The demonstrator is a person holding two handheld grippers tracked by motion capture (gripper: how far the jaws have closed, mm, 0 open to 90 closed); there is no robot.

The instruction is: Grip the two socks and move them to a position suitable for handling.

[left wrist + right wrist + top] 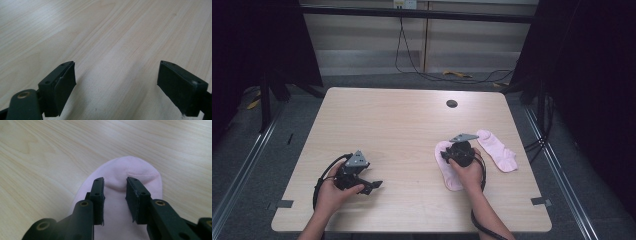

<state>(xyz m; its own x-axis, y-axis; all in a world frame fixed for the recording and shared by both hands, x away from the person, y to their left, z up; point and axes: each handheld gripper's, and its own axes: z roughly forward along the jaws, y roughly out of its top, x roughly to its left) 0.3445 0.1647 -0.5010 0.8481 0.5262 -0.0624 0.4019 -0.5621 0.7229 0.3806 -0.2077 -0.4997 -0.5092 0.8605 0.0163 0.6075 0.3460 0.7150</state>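
Right gripper [115, 182] sits on a pink sock [140, 168], jaws narrowly parted over bunched fabric; left gripper [116, 75] spread above table [105, 30].

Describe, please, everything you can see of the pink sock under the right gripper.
The pink sock looks like soft knit fabric with a curved seam near its rounded end. It lies flat on the wooden table, left of a second pink sock. The right gripper is over it, jaws slightly apart, a small fold of fabric between them.
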